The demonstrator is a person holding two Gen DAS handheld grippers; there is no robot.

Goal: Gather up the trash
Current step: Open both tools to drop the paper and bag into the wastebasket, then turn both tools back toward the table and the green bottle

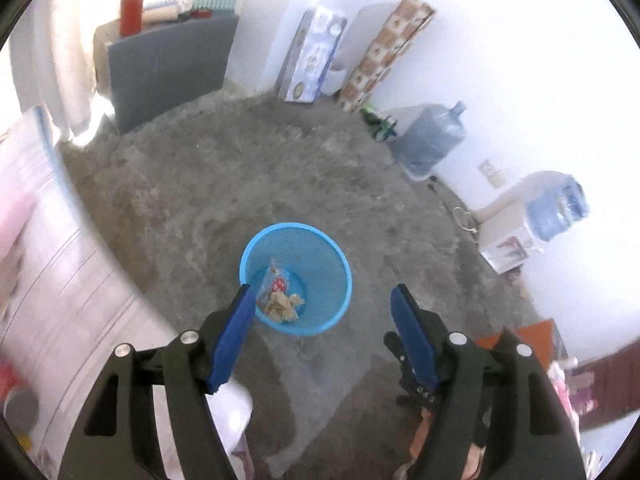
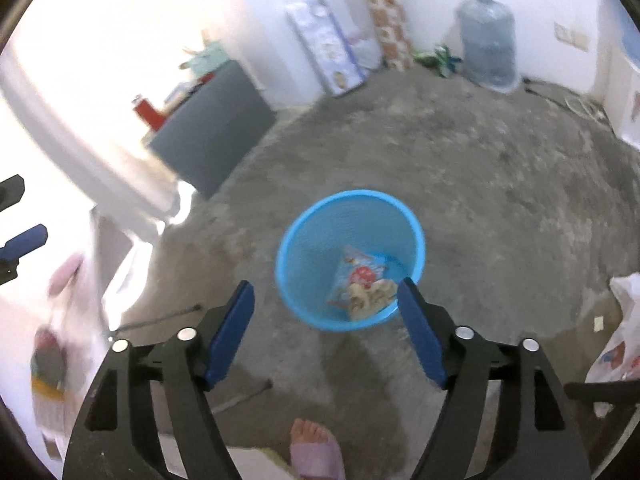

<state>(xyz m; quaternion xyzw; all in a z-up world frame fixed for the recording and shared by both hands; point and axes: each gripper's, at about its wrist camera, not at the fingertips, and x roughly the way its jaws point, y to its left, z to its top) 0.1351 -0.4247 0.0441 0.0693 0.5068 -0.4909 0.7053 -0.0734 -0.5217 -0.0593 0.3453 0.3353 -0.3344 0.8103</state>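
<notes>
A: How is the trash expected to handle?

B: The crinkly printed snack wrapper [image 2: 354, 276] and crumpled beige paper wad [image 2: 370, 296], lying in the round blue mesh plastic bin [image 2: 296, 216] on the floor, are judged light and soft; pinched at an edge.

A: And the tools?

B: The left tool [image 1: 322, 300] and right tool [image 2: 325, 294] are held wide open, empty. The bin's bottom is partly hidden.

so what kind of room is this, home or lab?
Most likely a room in a home, rough and unfinished: bare concrete floor, big water jugs by the white wall, and a blue mesh wastebasket on the floor holding a snack wrapper.
</notes>
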